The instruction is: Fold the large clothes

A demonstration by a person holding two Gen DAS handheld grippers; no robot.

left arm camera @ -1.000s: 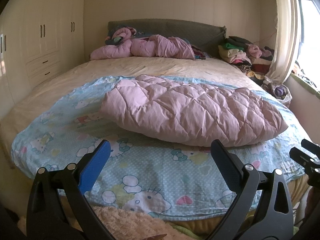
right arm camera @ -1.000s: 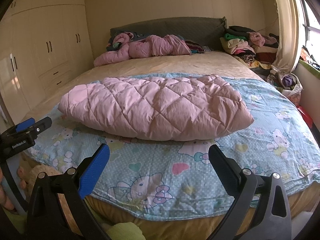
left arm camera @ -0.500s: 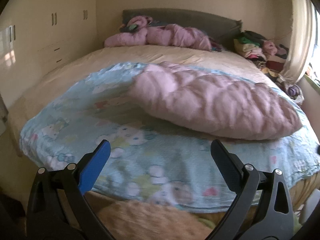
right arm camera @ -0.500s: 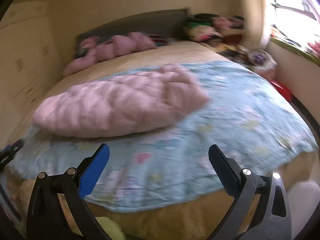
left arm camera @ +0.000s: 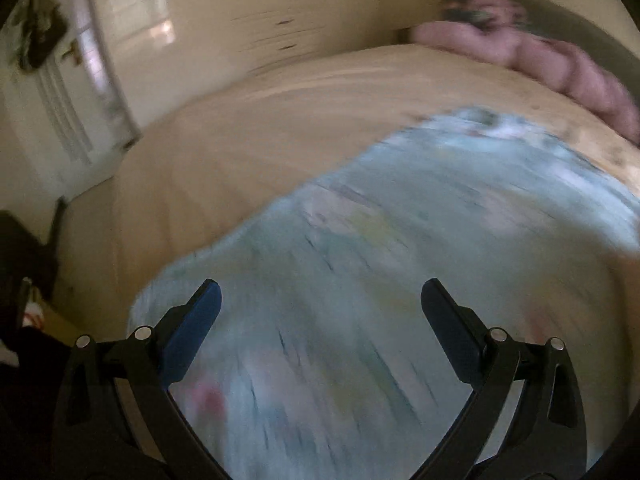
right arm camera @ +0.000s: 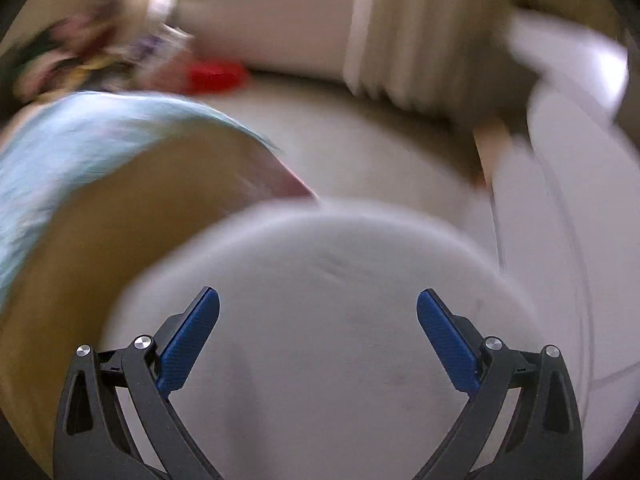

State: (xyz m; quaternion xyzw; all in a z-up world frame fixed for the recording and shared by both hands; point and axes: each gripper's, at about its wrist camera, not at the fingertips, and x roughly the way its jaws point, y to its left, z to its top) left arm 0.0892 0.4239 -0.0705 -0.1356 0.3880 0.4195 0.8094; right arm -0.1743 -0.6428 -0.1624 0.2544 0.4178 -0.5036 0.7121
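Both views are blurred by fast motion. My left gripper [left arm camera: 320,296] is open and empty above the light blue cartoon-print sheet [left arm camera: 400,260] spread on the bed [left arm camera: 260,132]. The folded pink quilted coat is out of both views. My right gripper [right arm camera: 318,304] is open and empty, pointing down past the bed's right corner at a round white cushion-like thing [right arm camera: 320,300]. The blue sheet's edge [right arm camera: 80,132] hangs at the left of the right wrist view.
A pink garment heap [left arm camera: 540,56] lies by the grey headboard. White wardrobes [left arm camera: 260,12] and a door [left arm camera: 60,92] stand left of the bed. The right wrist view shows a curtain [right arm camera: 400,40], a red object [right arm camera: 216,74], a clothes pile [right arm camera: 68,52] and a white object [right arm camera: 572,52].
My left gripper has swung left toward the wardrobes, losing the pink coat from view. My right gripper has swung right and down, off the bed toward the floor by the window. Both stay open.
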